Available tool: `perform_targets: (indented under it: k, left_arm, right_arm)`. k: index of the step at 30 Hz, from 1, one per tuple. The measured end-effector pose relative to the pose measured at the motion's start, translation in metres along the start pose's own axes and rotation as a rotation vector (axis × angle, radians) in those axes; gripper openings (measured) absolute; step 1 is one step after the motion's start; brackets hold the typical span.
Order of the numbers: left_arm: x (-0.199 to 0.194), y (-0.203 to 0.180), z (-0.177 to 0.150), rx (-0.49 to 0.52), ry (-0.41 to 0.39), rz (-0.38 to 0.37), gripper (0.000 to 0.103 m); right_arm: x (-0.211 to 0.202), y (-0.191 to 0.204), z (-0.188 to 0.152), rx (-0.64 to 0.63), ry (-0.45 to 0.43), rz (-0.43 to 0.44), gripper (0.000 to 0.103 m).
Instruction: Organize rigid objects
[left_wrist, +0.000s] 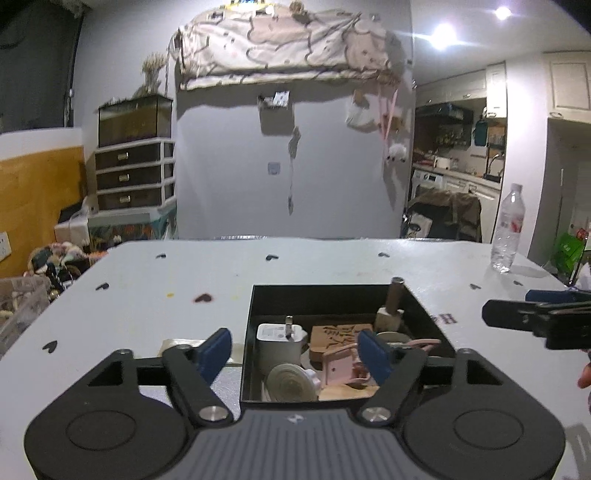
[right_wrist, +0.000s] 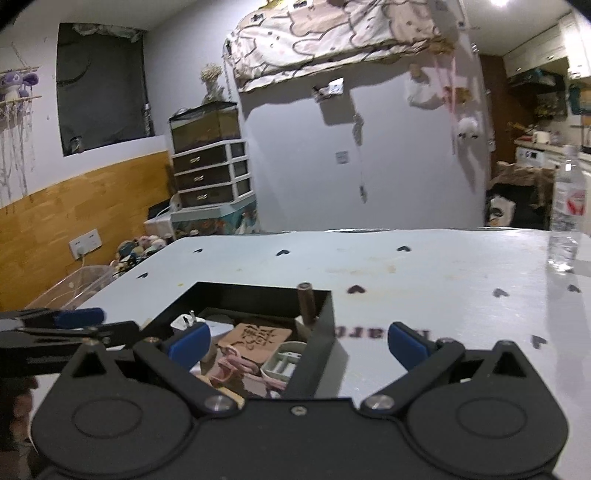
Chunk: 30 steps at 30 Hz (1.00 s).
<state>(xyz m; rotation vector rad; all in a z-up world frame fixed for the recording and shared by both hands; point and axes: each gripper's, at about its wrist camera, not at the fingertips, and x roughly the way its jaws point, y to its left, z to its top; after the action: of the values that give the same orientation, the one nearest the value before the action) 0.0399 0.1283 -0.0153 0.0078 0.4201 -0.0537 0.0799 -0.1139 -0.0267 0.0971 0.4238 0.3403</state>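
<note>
The left claw (left_wrist: 295, 350) hangs with its blue pads spread wide and nothing between them, poised over the near edge of a black box (left_wrist: 251, 332) that sits on the white counter (left_wrist: 184, 273). Just beyond its pads, inside the box, lie the task's things: a white plug adapter (left_wrist: 275, 341) behind the left pad, a white tape roll (left_wrist: 290, 382) nearer in, a pink clip (left_wrist: 341, 365) by the right pad, a carved wooden tile (left_wrist: 340, 334) farther back, and a brown cylinder (left_wrist: 395, 295) standing upright in the far right corner.

The right claw (right_wrist: 299, 343) is also spread to its full width and pinches nothing. Its left pad hovers over the box, its right pad over bare counter outside the box's right wall (the wall runs between the two pads). Ahead of its left pad show the wooden tile and the pink clip; a pale rectangular piece (right_wrist: 282, 363) lies against the right wall.

A clear water bottle (left_wrist: 508, 230) stands well beyond the right claw, to its right, near the counter's far edge.
</note>
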Motion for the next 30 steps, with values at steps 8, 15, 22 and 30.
perform_targets:
  k: [8,15,22,30]
  left_arm:
    - [-0.036,-0.008,-0.012,-0.001,-0.082,0.021,0.099]
    - [-0.057,-0.01,-0.022,-0.008,-0.121,0.05,0.103]
    - [-0.068,-0.011,-0.032,-0.007,-0.134,0.077,0.103]
    - [-0.076,-0.016,-0.034,0.015,-0.153,0.063,0.103]
  right_arm:
    - [-0.036,0.0,-0.02,0.014,-0.072,-0.058,0.103]
    - [-0.062,0.004,-0.032,0.012,-0.118,-0.084,0.103]
    - [-0.079,0.007,-0.041,0.006,-0.142,-0.106,0.103]
    - [-0.087,0.009,-0.045,-0.004,-0.156,-0.115,0.103]
